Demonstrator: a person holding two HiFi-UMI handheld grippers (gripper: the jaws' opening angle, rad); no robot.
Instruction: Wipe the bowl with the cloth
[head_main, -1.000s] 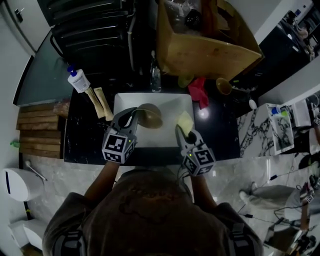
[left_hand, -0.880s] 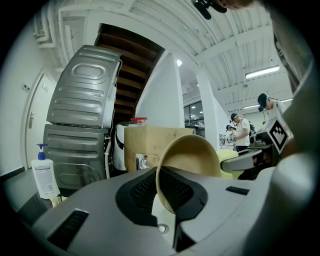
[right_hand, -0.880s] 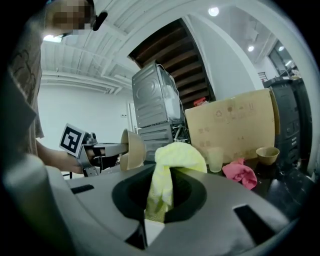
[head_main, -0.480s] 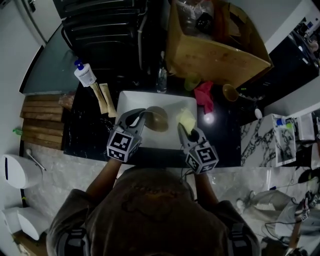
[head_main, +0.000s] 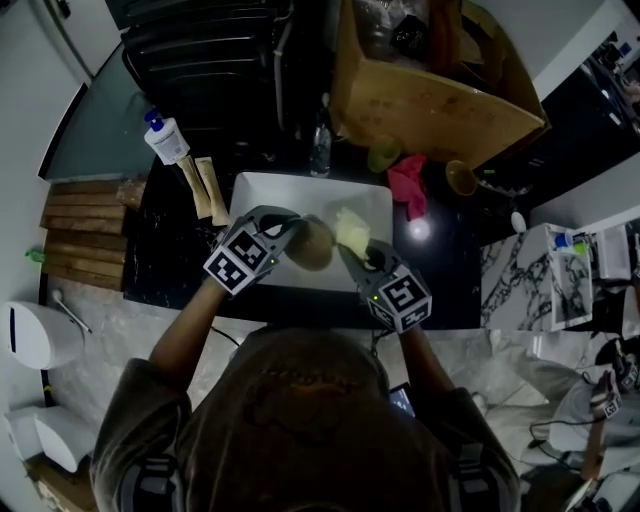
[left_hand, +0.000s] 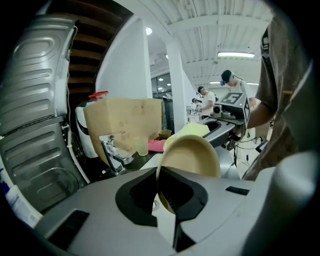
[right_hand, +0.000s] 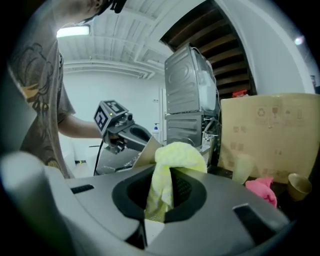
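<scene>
A tan bowl (head_main: 312, 243) is held on edge above the white sink (head_main: 262, 191), its rim clamped in my left gripper (head_main: 292, 231). In the left gripper view the bowl (left_hand: 192, 156) stands upright between the jaws (left_hand: 159, 192), its hollow facing right. My right gripper (head_main: 352, 254) is shut on a pale yellow cloth (head_main: 351, 228). The cloth (right_hand: 172, 162) bunches above the jaws (right_hand: 159, 192) in the right gripper view. Cloth and bowl are side by side, close together; whether they touch cannot be told.
A large cardboard box (head_main: 430, 85) stands behind the sink. A pink cloth (head_main: 408, 185), a green cup (head_main: 382, 158) and a tan cup (head_main: 460, 179) sit on the black counter at the right. A soap bottle (head_main: 165, 139) and two sachets (head_main: 200, 188) lie at the left.
Both grippers have drawn together over the sink. The bowl has been tipped more upright and moved right; the cloth has moved left and up toward it.
</scene>
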